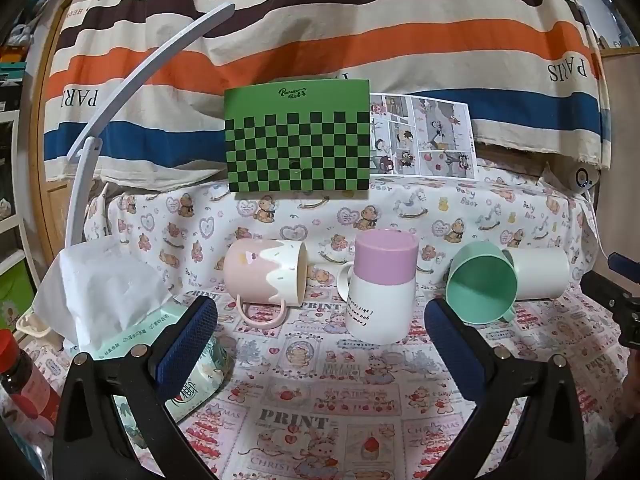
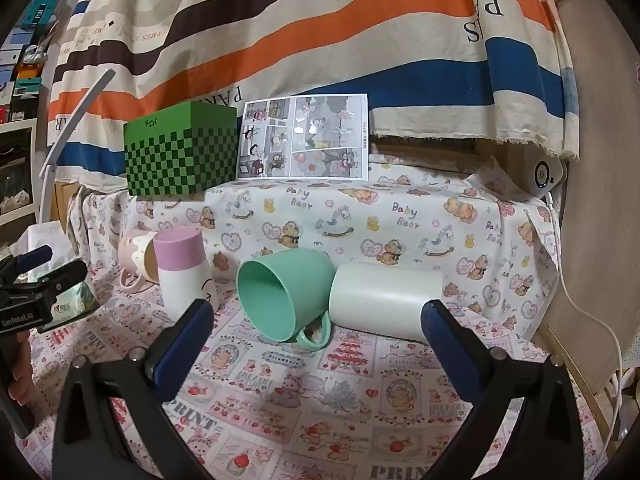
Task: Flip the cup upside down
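Several cups sit on the patterned cloth. A pink and cream mug [image 1: 264,276] lies on its side, mouth to the right. A lilac and white cup [image 1: 380,284] stands upside down; it also shows in the right wrist view [image 2: 182,270]. A mint green mug [image 1: 480,282] lies on its side with its mouth toward me, also in the right wrist view [image 2: 284,294]. A white cup [image 1: 540,274] lies on its side beside it [image 2: 384,300]. My left gripper [image 1: 320,320] is open and empty, short of the lilac cup. My right gripper [image 2: 316,322] is open and empty, just before the green mug.
A tissue pack [image 1: 120,312] and a red-capped bottle [image 1: 24,384] are at the left. A green checkered box [image 1: 298,140] and a comic sheet [image 1: 424,136] stand at the back. A white lamp arm [image 1: 120,92] curves up on the left. A white device [image 2: 544,176] with a cable sits at the right.
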A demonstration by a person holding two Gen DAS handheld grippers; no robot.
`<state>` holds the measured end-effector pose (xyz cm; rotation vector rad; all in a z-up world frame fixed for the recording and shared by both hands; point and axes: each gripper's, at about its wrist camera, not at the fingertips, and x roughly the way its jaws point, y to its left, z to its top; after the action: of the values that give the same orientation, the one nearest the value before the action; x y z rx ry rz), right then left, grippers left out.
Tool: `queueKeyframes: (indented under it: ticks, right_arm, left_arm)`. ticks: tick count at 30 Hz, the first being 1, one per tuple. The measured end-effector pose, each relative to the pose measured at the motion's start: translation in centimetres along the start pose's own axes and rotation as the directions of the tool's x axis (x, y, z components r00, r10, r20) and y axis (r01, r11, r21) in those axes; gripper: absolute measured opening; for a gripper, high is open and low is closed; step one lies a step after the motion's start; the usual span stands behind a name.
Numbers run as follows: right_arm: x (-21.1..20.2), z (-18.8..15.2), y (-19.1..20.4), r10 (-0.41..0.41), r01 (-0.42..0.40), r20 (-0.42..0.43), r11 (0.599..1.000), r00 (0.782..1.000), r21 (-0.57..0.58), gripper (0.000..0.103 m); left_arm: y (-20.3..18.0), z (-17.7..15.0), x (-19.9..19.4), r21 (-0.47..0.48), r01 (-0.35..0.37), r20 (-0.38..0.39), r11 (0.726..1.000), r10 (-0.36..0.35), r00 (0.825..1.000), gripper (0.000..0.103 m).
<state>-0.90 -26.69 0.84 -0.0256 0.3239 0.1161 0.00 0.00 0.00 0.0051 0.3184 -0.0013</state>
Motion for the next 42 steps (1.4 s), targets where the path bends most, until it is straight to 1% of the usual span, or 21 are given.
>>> queueKeyframes:
  ticks: [6,7,42]
  right_arm:
    - [0.05,-0.01,0.01,0.000,0.000,-0.002,1.000,1.000,0.000,0.103]
    - [0.06,-0.01,0.02,0.000,0.000,-0.002,1.000,1.000,0.000,0.103]
    - [0.34,0.00,0.02,0.008,-0.008,-0.019,1.000,1.000,-0.001,0.103]
  left_arm:
    - [0.46,0.00,0.08,-0.013,-0.007,-0.001,1.000,0.007,1.000,0.103]
    - [0.20,0.04,0.22,0.001,-0.014,-0.007,1.000,0.014,1.000,0.103]
    - [-0.16,0.06,-0.03,0.008,-0.013,0.001,1.000,0.013,1.000,0.103]
